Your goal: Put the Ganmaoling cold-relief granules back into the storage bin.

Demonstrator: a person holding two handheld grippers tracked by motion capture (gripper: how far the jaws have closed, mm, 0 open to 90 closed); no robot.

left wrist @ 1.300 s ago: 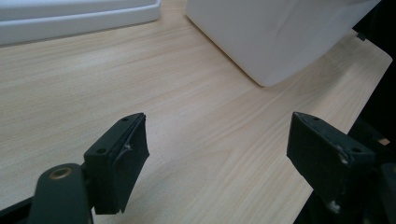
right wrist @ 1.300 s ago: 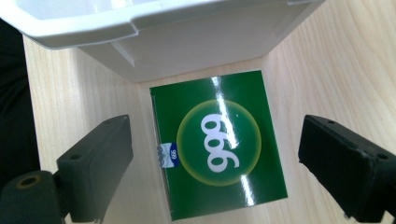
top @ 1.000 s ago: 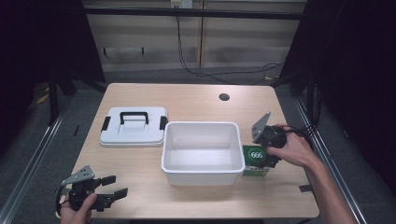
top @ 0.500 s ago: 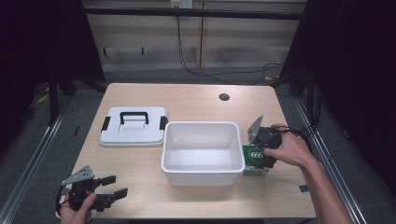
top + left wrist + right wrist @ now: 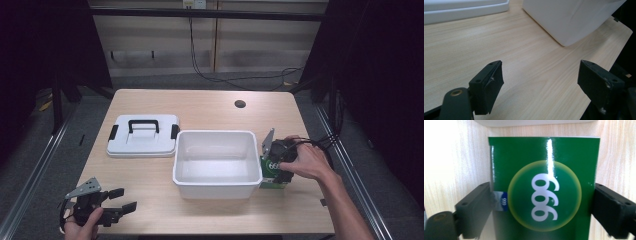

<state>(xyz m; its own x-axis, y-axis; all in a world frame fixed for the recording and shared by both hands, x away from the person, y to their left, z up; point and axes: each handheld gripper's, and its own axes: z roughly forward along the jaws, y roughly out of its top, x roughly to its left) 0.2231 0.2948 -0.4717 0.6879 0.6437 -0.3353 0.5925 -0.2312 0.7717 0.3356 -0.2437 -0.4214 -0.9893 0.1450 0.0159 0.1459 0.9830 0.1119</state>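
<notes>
You're closing the right gripper (image 5: 541, 202) on the green box (image 5: 544, 187), flat on the table beside the white bin (image 5: 217, 165); jaws touching both sides. Next: lift clear over the rim. Left gripper (image 5: 546, 85) is idling open.

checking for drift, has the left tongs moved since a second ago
No. The left tongs sits at the same spot near the table's front left corner, just as far from the white bin.

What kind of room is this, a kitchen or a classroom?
Probably neither: it looks like a lab set up for recording. A plain wooden table stands between dark curtains, cables trail down the wall behind, and a person's hand works a right gripper around a green box.
</notes>
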